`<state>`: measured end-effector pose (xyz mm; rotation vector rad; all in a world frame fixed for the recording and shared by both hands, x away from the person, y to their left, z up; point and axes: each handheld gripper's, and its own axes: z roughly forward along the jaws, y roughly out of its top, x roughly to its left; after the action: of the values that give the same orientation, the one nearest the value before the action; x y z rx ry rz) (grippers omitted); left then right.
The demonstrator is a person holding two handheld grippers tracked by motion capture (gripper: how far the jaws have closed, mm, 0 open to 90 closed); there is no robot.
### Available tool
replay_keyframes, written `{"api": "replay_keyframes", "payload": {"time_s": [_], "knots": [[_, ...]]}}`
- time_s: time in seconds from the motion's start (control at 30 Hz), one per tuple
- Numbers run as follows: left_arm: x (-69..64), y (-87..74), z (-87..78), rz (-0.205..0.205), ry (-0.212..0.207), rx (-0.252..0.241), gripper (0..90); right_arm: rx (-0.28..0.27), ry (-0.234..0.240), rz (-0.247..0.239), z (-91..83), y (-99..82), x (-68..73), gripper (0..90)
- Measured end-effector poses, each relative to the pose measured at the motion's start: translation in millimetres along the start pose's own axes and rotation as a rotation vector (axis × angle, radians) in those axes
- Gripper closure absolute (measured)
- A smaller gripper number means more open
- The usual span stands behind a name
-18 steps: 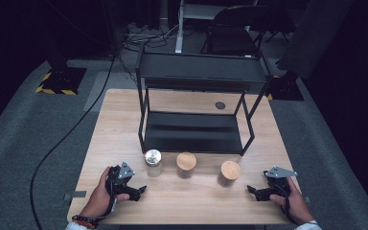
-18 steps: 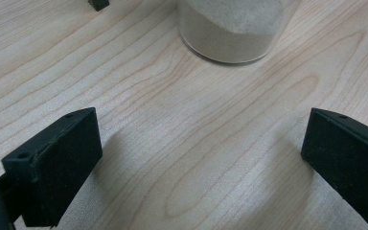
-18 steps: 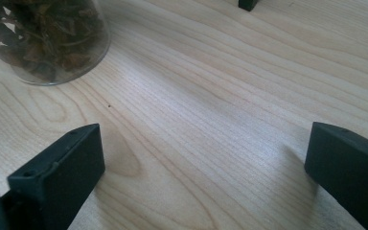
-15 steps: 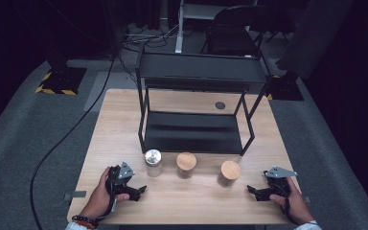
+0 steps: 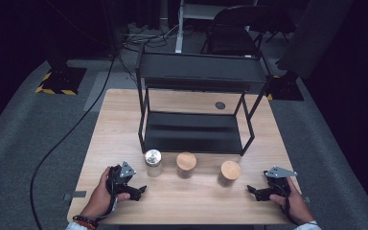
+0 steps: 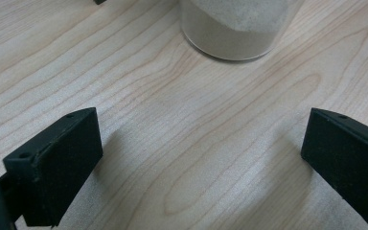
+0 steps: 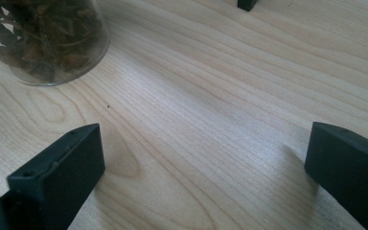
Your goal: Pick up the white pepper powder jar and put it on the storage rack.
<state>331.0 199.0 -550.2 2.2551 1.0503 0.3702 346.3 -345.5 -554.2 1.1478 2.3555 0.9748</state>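
We see three jars standing in a row on the wooden surface (image 5: 124,124), just in front of the black two-tier rack (image 5: 196,96). The metal-lidded jar (image 5: 153,162) is at the rack's front left corner, the middle wood-lidded jar (image 5: 186,164) beside it, and the right wood-lidded jar (image 5: 230,172) further right. Our left tool (image 5: 141,189) rests on the surface near the metal-lidded jar, its jaws spread wide with nothing between them. Our right tool (image 5: 251,190) lies near the right wood-lidded jar, jaws likewise wide apart and empty.
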Motion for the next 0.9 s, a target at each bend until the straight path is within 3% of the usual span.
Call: {"api": "replay_keyframes", "payload": {"time_s": [0.47,0.9], "knots": [[-1.7,5.5,-0.8,0.004,0.016,0.044,0.2,0.000,0.001,0.000,0.0,0.0,0.0,0.0],[-7.8,11.7,-4.3,0.008,0.033,0.044,2.0,0.000,0.001,0.000,0.0,0.0,0.0,0.0]]}}
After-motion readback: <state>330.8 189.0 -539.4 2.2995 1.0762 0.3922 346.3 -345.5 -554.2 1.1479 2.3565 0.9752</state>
